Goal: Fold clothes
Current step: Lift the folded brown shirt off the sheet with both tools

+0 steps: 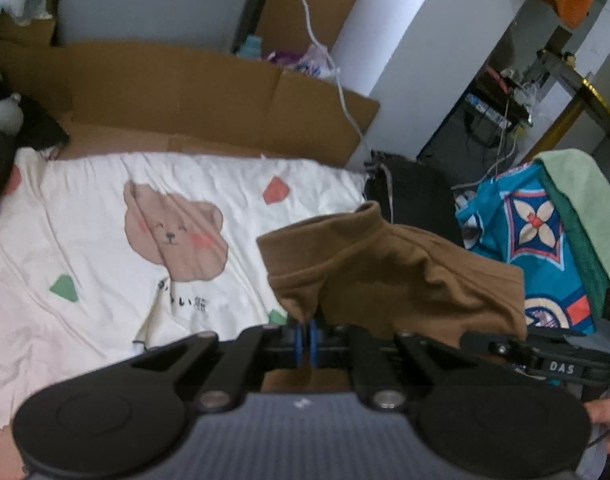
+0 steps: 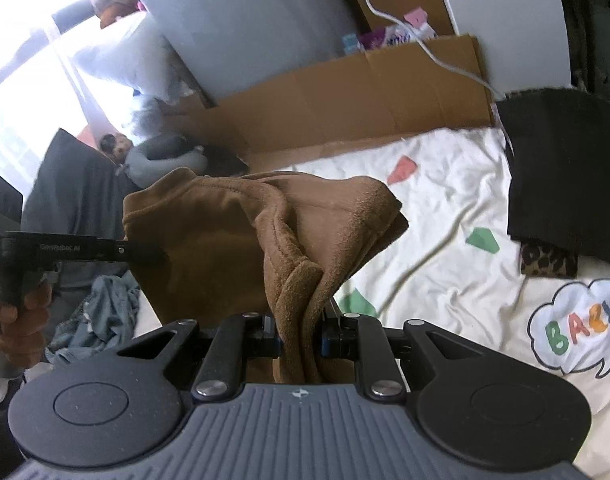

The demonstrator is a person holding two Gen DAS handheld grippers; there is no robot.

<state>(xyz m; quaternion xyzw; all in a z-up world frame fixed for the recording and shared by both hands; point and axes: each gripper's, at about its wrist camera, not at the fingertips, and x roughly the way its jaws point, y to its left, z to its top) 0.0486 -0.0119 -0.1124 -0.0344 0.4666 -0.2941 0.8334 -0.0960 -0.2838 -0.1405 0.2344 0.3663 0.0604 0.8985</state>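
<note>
Brown garment (image 1: 393,276) hangs pinched between both claws above the bed — left claw (image 1: 307,330) clamped nearly shut on a thin edge, right claw (image 2: 301,336) closed on a thick bunch. Beyond lies the bear-print sheet (image 1: 105,208). Step: lifting it clear; next, likely spread it flat.

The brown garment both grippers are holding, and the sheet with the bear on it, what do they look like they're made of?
Brown garment: probably fleece or brushed knit, matte, with a fuzzy nap and thick soft seams. Bear sheet: likely thin woven cotton, matte, finely creased, with a flat print.
</note>
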